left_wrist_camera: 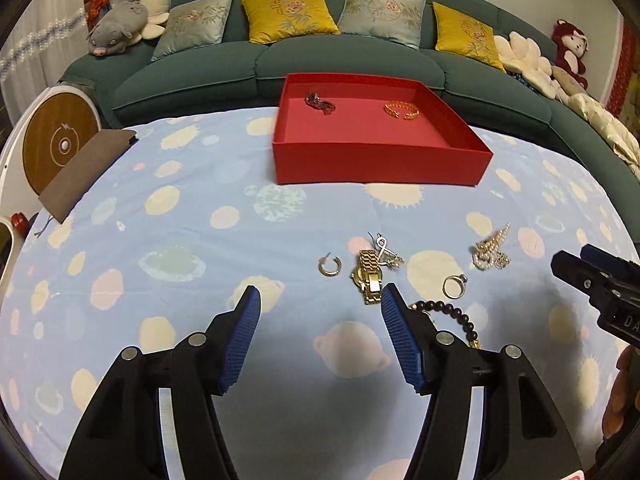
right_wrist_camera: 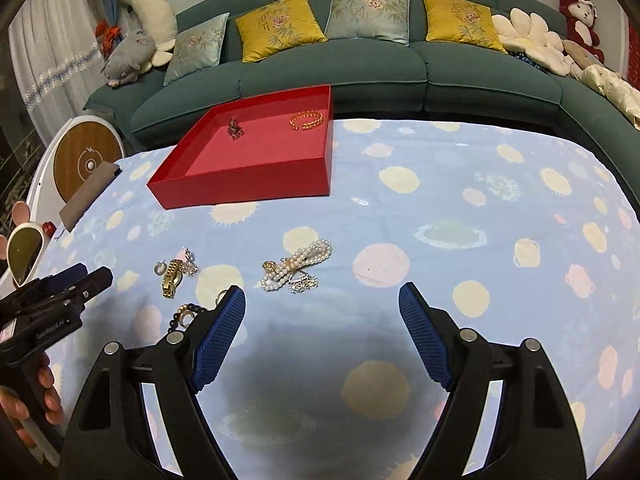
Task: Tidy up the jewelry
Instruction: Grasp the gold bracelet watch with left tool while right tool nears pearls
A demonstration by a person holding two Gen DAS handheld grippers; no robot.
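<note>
The left tool [left_wrist_camera: 320,300] points forward and downward, its two black arms spread and its blue ribbed pads [left_wrist_camera: 240,340] standing apart with nothing between them. The right tool [right_wrist_camera: 322,298] is tilted down in much the same way, its blue pads [right_wrist_camera: 218,336] set wide apart and empty. In the left wrist view the right tool shows at the right edge as a black body with blue at its tip, and part of a hand [left_wrist_camera: 620,392] shows below it. In the right wrist view the left tool shows at the left edge, and fingers [right_wrist_camera: 48,384] of the left hand wrap round its black handle.
</note>
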